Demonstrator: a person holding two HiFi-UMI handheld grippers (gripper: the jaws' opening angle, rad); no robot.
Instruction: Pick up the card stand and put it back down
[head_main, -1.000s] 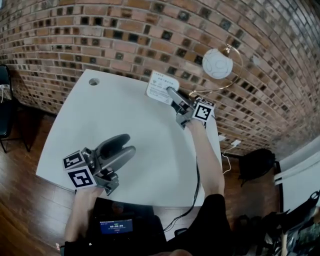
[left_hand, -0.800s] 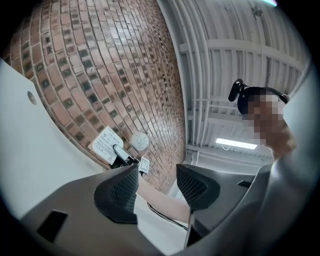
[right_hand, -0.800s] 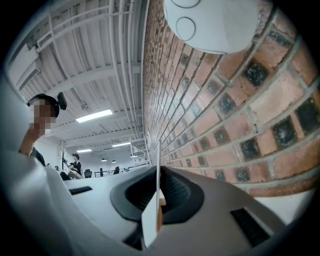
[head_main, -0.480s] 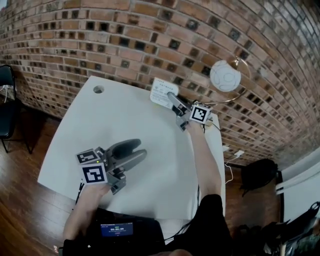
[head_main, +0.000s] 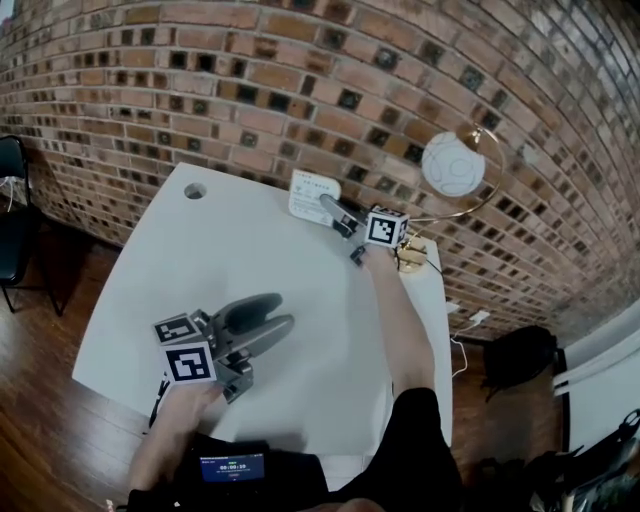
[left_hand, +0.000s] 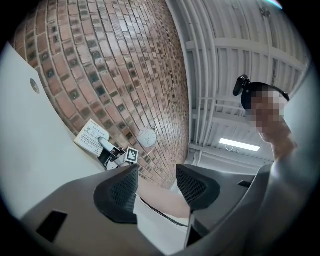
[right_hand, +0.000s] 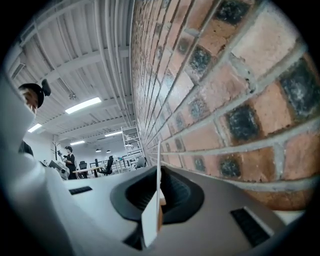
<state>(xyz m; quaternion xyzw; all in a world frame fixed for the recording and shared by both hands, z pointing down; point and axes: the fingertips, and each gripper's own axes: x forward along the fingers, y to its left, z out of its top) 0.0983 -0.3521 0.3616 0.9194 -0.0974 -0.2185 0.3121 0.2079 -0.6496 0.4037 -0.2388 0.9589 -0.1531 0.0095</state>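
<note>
Lowered since the earlier frame, the right gripper (head_main: 333, 210) clamps the card stand (head_main: 308, 192) by its thin edge, keeping it upright at the table's (head_main: 300, 290) far edge, while the left gripper (head_main: 276, 312) idles, jaws apart.

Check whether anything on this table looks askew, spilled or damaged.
Nothing spilled or damaged. The card stand is clamped in the shut right gripper near the table's far edge by the brick wall; whether it touches the table is unclear. The left gripper is open, empty.

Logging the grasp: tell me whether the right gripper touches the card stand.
Touching. In the right gripper view, the right gripper clamps the card stand edge-on.
</note>
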